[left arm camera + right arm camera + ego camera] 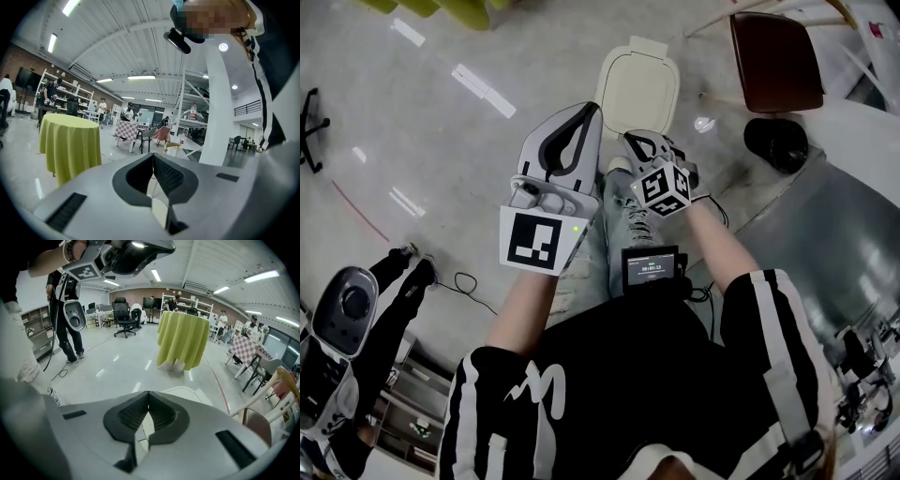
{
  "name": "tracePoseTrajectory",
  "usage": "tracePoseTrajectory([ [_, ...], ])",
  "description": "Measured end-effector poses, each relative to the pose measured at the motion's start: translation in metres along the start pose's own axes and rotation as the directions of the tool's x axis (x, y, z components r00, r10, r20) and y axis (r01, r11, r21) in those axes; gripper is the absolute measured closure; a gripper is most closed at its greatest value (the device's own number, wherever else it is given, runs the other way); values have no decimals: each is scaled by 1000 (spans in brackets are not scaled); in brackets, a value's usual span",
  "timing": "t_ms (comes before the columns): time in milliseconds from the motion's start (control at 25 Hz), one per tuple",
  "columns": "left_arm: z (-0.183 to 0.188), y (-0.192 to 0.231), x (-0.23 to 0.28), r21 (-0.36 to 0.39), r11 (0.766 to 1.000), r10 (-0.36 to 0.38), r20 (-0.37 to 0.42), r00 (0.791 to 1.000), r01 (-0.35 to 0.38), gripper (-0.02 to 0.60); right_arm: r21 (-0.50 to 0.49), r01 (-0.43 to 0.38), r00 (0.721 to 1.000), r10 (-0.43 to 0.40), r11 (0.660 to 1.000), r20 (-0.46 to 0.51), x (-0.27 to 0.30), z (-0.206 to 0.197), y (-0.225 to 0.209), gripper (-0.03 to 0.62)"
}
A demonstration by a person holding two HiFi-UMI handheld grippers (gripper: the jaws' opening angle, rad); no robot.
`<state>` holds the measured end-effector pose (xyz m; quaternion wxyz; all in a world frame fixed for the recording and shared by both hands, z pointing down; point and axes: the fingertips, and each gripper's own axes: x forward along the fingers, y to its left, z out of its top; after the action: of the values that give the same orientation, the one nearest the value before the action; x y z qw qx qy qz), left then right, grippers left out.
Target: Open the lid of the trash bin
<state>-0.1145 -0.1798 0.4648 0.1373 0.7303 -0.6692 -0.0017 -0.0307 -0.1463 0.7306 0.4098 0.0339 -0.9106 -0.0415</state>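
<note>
The trash bin [639, 92] stands on the floor ahead of me, its cream lid lying flat and closed. In the right gripper view a part of that lid [187, 393] shows just past the jaws. My left gripper [594, 107] is held above the bin's left edge, jaws pressed together and empty, and in its own view the left gripper [153, 155] points out across the room, not at the bin. My right gripper [629, 140] hovers near the bin's front edge, also shut with nothing in it; its tips [148, 393] meet in its own view.
A brown chair [776, 61] and a black round object [775, 142] sit to the bin's right. A metal surface [839, 234] lies at the right. Another person [356, 319] stands at the left. A yellow-green draped table [183, 338] stands farther off.
</note>
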Motion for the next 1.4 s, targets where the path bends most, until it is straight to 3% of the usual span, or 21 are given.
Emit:
tracePoseTrajectory([
  [600, -18, 9, 7, -14, 1000, 5, -33, 999, -6, 571, 43, -44, 986, 50, 998, -162, 45, -54, 11, 583],
  [1400, -26, 19, -1, -31, 999, 40, -47, 998, -42, 571, 51, -64, 909, 79, 997, -410, 76, -113, 28, 583],
])
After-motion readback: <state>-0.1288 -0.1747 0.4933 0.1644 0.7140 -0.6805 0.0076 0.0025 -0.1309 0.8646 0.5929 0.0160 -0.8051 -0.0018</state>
